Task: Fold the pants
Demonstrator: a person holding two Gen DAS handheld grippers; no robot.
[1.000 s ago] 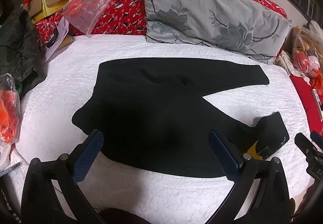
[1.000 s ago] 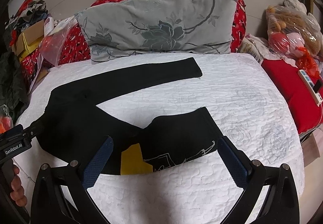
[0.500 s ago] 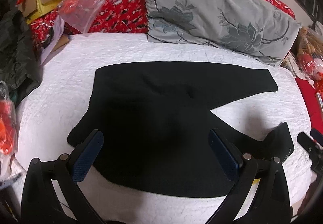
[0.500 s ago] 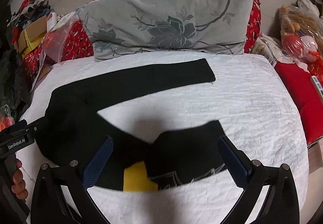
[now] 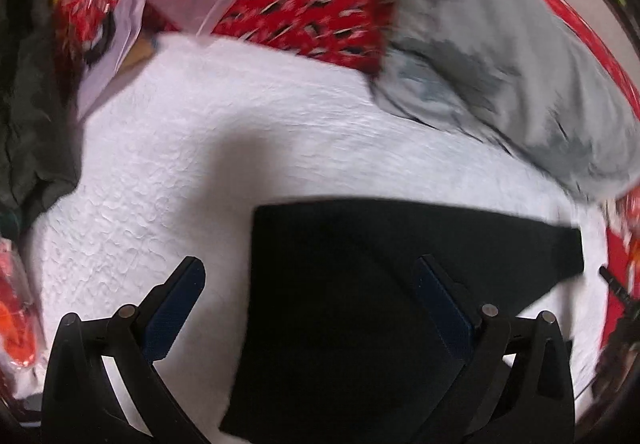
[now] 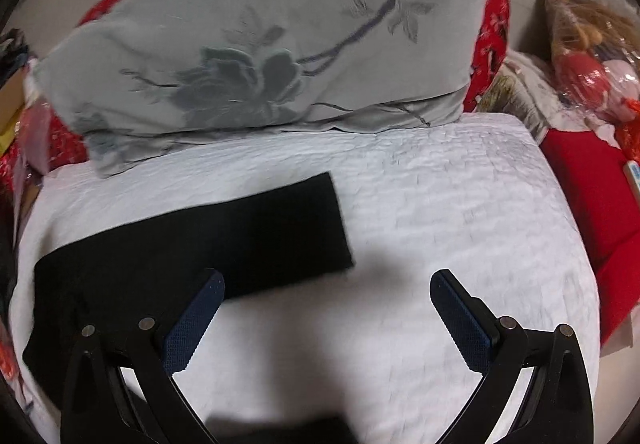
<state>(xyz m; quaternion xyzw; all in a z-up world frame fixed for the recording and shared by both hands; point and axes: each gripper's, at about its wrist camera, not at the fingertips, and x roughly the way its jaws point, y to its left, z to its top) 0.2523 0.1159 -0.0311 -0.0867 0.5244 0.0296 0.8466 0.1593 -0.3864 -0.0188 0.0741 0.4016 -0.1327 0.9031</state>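
Observation:
Black pants (image 5: 360, 284) lie flat on the white quilted bedspread (image 5: 160, 183). In the left wrist view their waist end fills the lower middle, and one leg runs off to the right. My left gripper (image 5: 310, 272) hovers open above that end, its right finger over the cloth and its left finger over bare quilt. In the right wrist view the far leg (image 6: 240, 236) ends in a straight hem near the middle. My right gripper (image 6: 328, 280) is open over the quilt just past that hem, holding nothing. A dark blur at the bottom edge is too unclear to name.
A grey flowered pillow (image 6: 260, 43) leans on a red patterned cushion (image 5: 312, 3) at the bed's far side. Bags, boxes and dark clothes (image 5: 28, 103) pile up on the left. A red cushion (image 6: 580, 179) and bagged toys (image 6: 592, 43) sit on the right.
Both grippers have moved quickly toward the far side of the bed, and the views are blurred. The near leg with the yellow label has dropped out of the right wrist view. Both stay open.

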